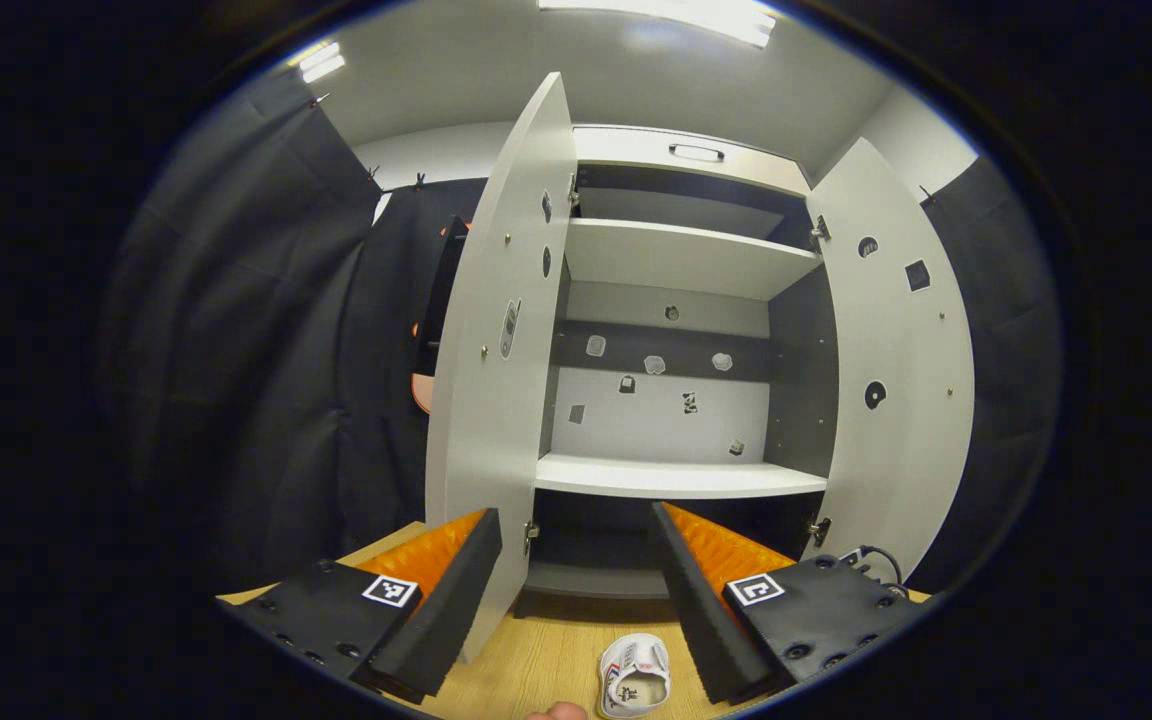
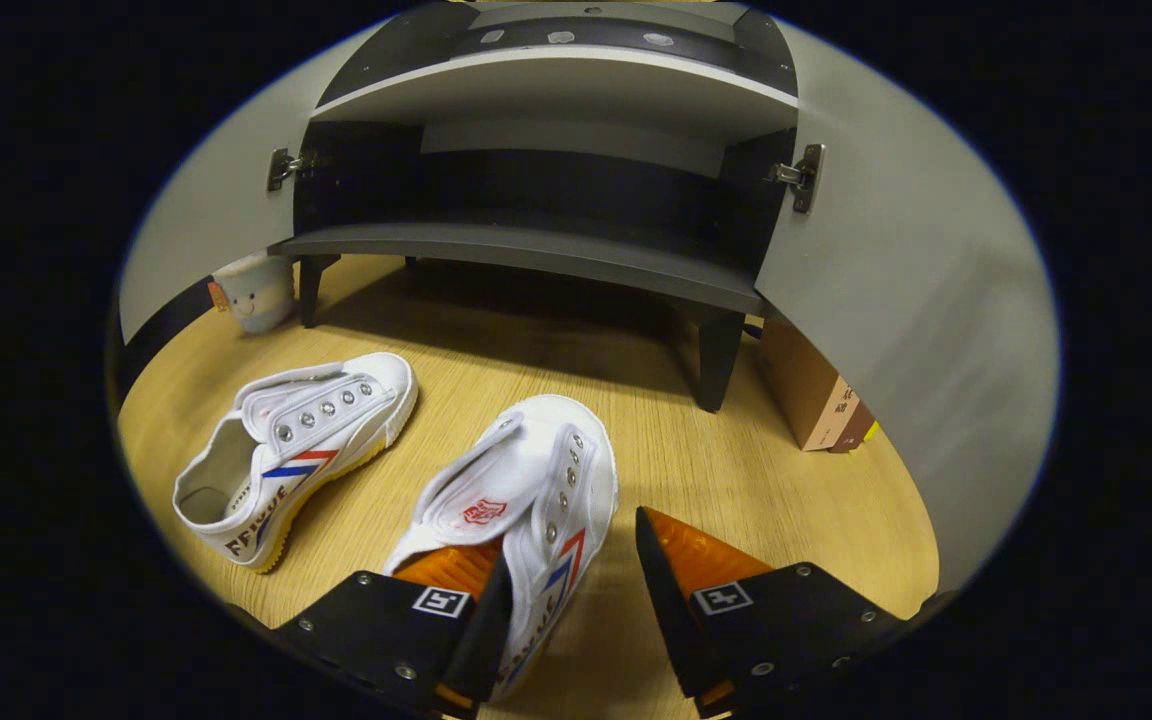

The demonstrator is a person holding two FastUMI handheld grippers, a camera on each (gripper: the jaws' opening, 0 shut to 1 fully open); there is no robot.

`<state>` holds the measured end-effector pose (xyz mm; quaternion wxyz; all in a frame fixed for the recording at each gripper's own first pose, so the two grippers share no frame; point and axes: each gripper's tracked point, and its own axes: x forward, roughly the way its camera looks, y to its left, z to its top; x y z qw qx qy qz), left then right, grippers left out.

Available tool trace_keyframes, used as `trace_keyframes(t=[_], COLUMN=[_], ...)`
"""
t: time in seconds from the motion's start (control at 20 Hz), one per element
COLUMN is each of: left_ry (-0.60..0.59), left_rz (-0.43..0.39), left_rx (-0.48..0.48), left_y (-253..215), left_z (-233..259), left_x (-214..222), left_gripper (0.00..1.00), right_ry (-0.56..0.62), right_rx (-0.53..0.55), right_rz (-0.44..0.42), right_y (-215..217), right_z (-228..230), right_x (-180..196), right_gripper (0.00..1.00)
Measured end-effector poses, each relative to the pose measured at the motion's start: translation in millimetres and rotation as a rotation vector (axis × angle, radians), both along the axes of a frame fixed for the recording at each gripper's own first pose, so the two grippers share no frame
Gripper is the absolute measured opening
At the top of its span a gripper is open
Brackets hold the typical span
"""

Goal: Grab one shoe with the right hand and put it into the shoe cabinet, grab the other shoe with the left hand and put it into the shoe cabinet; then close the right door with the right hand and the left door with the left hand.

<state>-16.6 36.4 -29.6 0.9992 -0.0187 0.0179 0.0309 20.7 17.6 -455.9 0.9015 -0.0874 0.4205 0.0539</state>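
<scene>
Two white canvas shoes with red and blue stripes lie on the wooden floor in front of the shoe cabinet (image 2: 536, 255). In the right gripper view, the near shoe (image 2: 526, 480) points toward the cabinet. My right gripper (image 2: 571, 545) is open over its heel end, one finger inside the shoe's mouth and the other outside its right side wall. The other shoe (image 2: 296, 440) lies to the left, apart from it. In the left gripper view, my left gripper (image 1: 576, 520) is open and holds nothing, facing the open cabinet (image 1: 676, 478). One shoe (image 1: 634, 677) shows low between its fingers.
Both cabinet doors stand wide open, the left door (image 1: 496, 400) and the right door (image 1: 896, 370). A small white plush figure (image 2: 254, 290) sits by the cabinet's left leg. A brown cardboard box (image 2: 811, 390) stands behind the right door (image 2: 896, 300). The shelves hold nothing.
</scene>
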Motion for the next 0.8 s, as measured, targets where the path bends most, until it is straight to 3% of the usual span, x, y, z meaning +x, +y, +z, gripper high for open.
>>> trace_keyframes(t=[0.15, 0.3, 0.4, 0.45, 0.65, 0.8], left_ry=[0.000, -0.004, -0.006, -0.008, -0.006, -0.009], left_rz=[0.012, 0.019, 0.018, 0.014, -0.001, -0.008], left_rx=[0.005, 0.018, 0.029, 0.032, 0.021, 0.011], left_y=[4, 6, 5, 4, -3, -7], left_z=[3, 4, 5, 6, 4, 2], left_x=[0, -1, 0, 0, 2, 2], left_gripper=[0.96, 0.96, 0.96, 0.96, 0.96, 0.99], right_ry=[-0.020, -0.046, -0.052, -0.065, -0.059, -0.123], right_rx=[-0.014, -0.023, -0.079, -0.083, -0.073, -0.074], right_rz=[0.009, 0.006, 0.000, 0.011, 0.032, 0.015], right_y=[0, -6, -18, -16, -10, -12], right_z=[-3, -5, -7, -6, 3, 37], right_x=[3, 4, 8, 9, 6, 5], right_gripper=[0.46, 0.37, 0.21, 0.05, 0.01, 0.02])
